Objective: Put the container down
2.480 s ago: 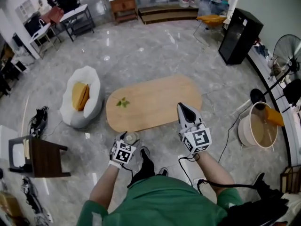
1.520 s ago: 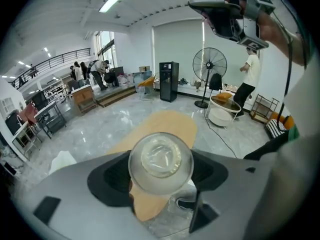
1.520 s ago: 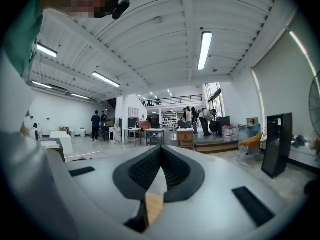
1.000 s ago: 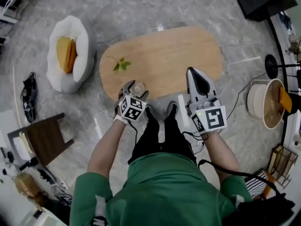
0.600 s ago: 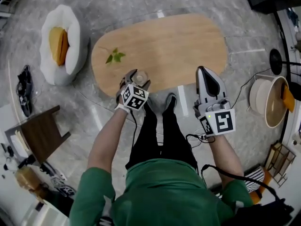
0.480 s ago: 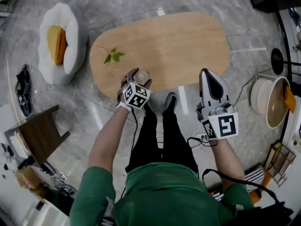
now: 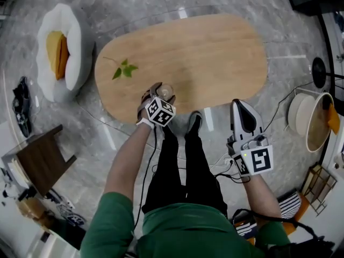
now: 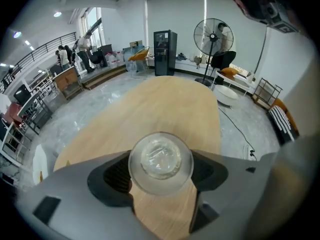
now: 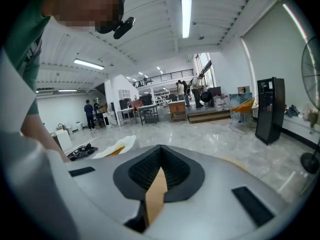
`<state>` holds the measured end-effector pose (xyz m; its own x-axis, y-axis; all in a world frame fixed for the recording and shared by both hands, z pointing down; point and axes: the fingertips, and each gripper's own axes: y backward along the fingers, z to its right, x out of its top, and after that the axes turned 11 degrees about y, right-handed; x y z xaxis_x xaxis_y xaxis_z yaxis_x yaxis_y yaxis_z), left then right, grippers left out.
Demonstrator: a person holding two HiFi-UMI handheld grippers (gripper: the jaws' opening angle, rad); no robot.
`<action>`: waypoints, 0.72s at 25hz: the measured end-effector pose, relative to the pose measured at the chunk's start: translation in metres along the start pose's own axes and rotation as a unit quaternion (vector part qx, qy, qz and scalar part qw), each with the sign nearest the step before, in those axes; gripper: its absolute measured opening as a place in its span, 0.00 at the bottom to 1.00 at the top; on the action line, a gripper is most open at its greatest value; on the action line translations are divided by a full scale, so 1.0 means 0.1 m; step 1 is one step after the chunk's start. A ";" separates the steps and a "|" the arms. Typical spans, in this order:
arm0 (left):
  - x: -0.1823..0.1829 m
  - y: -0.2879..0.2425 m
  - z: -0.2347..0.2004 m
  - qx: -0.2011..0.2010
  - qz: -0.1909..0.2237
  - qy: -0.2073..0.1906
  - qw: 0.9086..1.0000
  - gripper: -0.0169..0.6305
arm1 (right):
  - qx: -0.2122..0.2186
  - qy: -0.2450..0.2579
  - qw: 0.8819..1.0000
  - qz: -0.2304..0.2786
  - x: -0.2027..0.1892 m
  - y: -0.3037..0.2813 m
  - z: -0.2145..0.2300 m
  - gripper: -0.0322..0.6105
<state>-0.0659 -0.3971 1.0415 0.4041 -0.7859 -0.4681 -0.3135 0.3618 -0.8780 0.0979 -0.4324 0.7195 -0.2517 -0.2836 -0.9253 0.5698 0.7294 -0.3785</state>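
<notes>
A small clear round container [image 8: 161, 161] sits between the two jaws of my left gripper [image 8: 161, 170], which is shut on its sides. In the head view the container [image 7: 164, 90] and left gripper [image 7: 161, 93] hang over the near edge of the oval wooden table [image 7: 209, 47]. I cannot tell whether the container touches the tabletop. My right gripper [image 7: 241, 107] is off the table's near right side, above the floor, its jaws together with nothing held. In the right gripper view only a sliver of wood shows under its closed tips [image 9: 159, 151].
A green leafy sprig [image 7: 122, 70] lies on the table's left part. A white beanbag with an orange cushion [image 7: 56, 47] sits at far left, a dark wooden stool [image 7: 35, 160] at near left, a round tub [image 7: 314, 122] at right. Cables trail on the floor by the person's feet.
The person has stepped up to the table. My left gripper has carried the container forward from over the floor to over the table's near edge. The right gripper has dropped back toward the right.
</notes>
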 end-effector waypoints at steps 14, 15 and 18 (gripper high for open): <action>0.06 -0.55 -0.15 0.012 -0.005 -0.006 1.000 0.55 | 0.020 -0.005 1.000 -0.024 -0.22 -0.23 -0.03 0.07; 0.06 -0.56 -0.14 0.010 -0.005 -0.007 1.000 0.55 | 0.021 -0.006 0.999 -0.026 -0.24 -0.23 -0.04 0.07; 0.02 -0.61 -0.12 0.009 -0.010 -0.012 1.000 0.55 | 0.025 -0.007 0.999 -0.028 -0.24 -0.25 -0.06 0.07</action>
<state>-0.0561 -0.4262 1.0954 0.4308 -0.7811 -0.4520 -0.2889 0.3551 -0.8891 0.0849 -0.4403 0.7513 -0.2734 -0.3311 -0.9031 0.5935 0.6808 -0.4293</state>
